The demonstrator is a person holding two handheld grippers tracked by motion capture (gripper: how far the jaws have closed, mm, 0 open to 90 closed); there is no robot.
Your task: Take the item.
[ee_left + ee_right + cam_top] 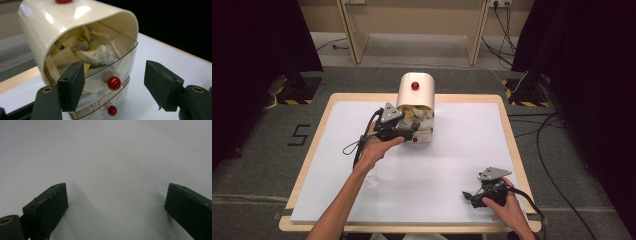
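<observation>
Left gripper (113, 82) stands open at the upper drawer's red knob (114, 83); the box (416, 107) sits at the surface's 12 o'clock; centre the jaws on the knob, close squarely; right gripper (116, 200) rests open at 5 o'clock.

Cream drawer cabinet (416, 90) stands at the table's far middle; its clear, red-knobbed upper drawer (110, 67) pulled out, full of sachets.

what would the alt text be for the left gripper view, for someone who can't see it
The left gripper has its two black jaws open around the red knob of a clear upper drawer stuffed with tea bags, without touching it. The drawer sits in a cream rounded cabinet on a white table; a second red knob sits below.
</observation>
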